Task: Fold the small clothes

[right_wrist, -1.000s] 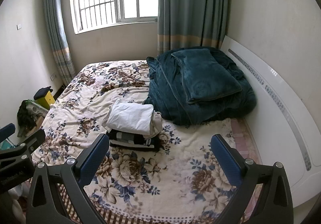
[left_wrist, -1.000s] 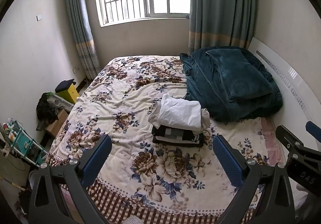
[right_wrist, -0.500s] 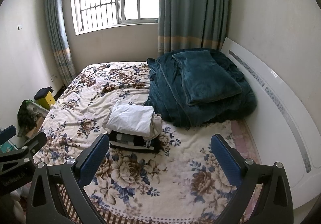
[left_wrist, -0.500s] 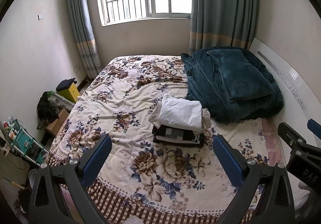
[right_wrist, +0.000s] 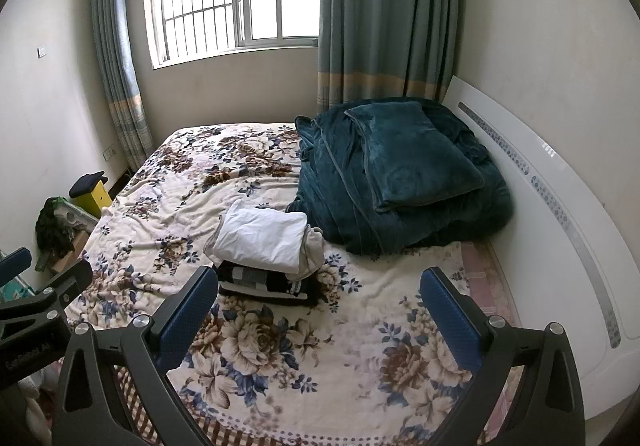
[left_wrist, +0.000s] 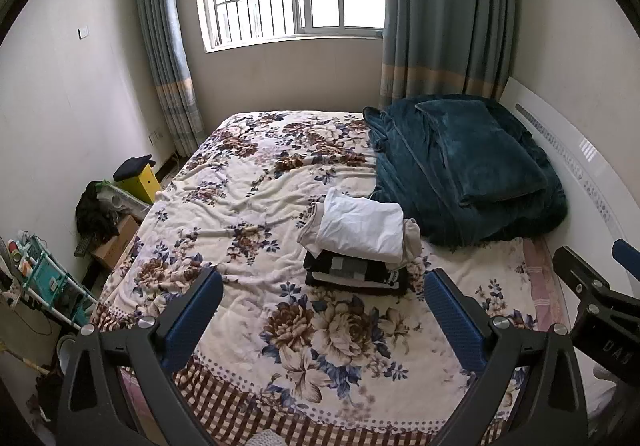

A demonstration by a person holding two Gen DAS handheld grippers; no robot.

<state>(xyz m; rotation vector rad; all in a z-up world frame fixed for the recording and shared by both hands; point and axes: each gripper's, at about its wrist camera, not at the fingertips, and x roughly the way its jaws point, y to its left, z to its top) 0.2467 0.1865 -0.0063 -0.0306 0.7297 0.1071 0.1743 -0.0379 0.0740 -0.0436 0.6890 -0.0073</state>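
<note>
Over the near edge of the bed (left_wrist: pixel 248 206) we are holding both grippers high, nothing between their fingers. Going left to right: the left gripper (left_wrist: pixel 322 316) is hanging with its blue pads wide apart, empty, aimed at open floral blanket. Past it, mid-bed, the stack of small clothes (left_wrist: pixel 360 246) is sitting: a white folded piece (left_wrist: pixel 362 224) on top, a grey one sticking out under it, dark striped pieces (left_wrist: pixel 352 274) at the bottom. We are judging it as the done pile, parked centrally so it stays off the edges. Just right of it, touching or nearly, the teal blanket heap (left_wrist: pixel 460 174) is filling the headboard side, so working room is lying left and near of the stack. The right gripper (right_wrist: pixel 320 316) is also spread wide and empty, over the blanket's right part, with the stack (right_wrist: pixel 268 254) off its left finger. No unfolded garment is showing on the bed; we are guessing folding is finished or the next piece is out of view.
</note>
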